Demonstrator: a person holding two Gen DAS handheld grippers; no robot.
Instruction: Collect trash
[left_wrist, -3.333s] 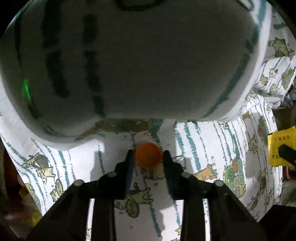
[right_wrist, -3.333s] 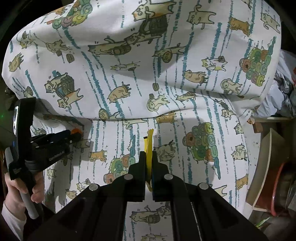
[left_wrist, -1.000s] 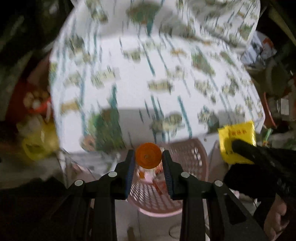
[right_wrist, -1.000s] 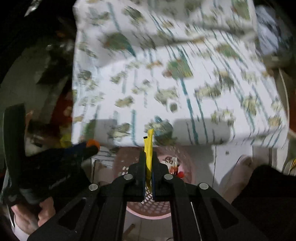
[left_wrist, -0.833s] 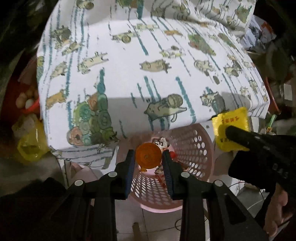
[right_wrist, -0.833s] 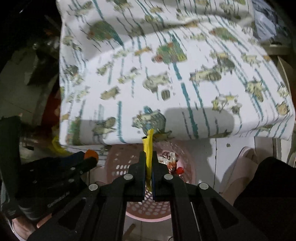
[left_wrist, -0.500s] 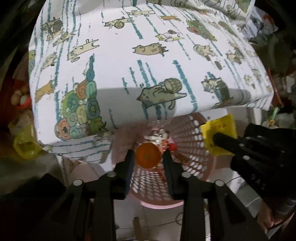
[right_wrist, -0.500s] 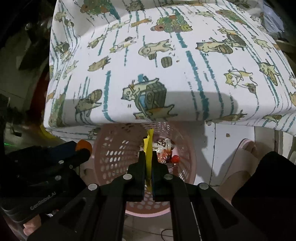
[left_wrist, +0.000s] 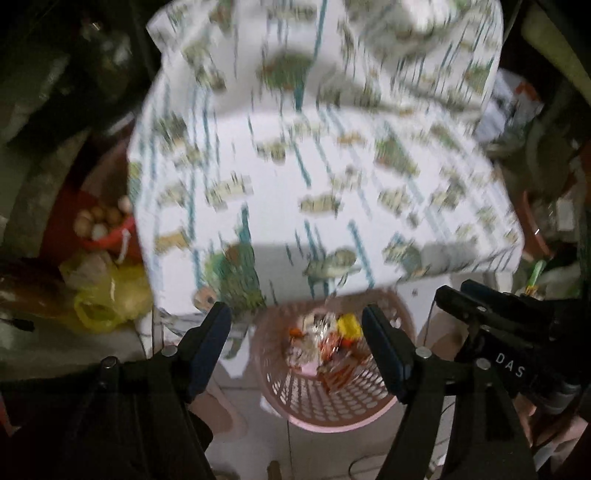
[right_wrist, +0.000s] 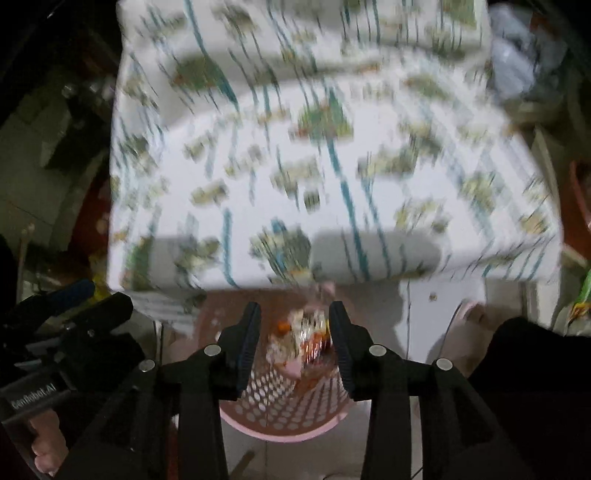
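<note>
Half a second ago the left gripper (left_wrist: 295, 328) was clamped on an orange cap and the right gripper (right_wrist: 294, 325) pinched a yellow wrapper; now both sets of fingers stand wide apart with nothing between them. Both views have also blurred, and the patterned bedsheet (left_wrist: 314, 166) fills more of each view above the basket.

At far left in the left wrist view, a yellow bag (left_wrist: 107, 299) lies on the floor beside the bed, with a red bowl (left_wrist: 99, 236) of small round pale and brown things behind it. What the bag holds cannot be told.

In the middle, the pink perforated basket (left_wrist: 325, 402) stands on the floor, its far rim tucked under the sheet's edge. Both grippers hang over it, their fingers framing its mouth. Inside lies the trash (left_wrist: 321, 343): crumpled silvery wrappers, red and orange scraps, and a yellow piece (left_wrist: 349, 326) at the near right side of the heap. A small orange spot (right_wrist: 282, 326) shows at the left of the pile in the right wrist view; whether it is the cap is too blurred to tell.

To the right in the left wrist view, the right gripper's black body reaches in from the edge, beside the basket.
</note>
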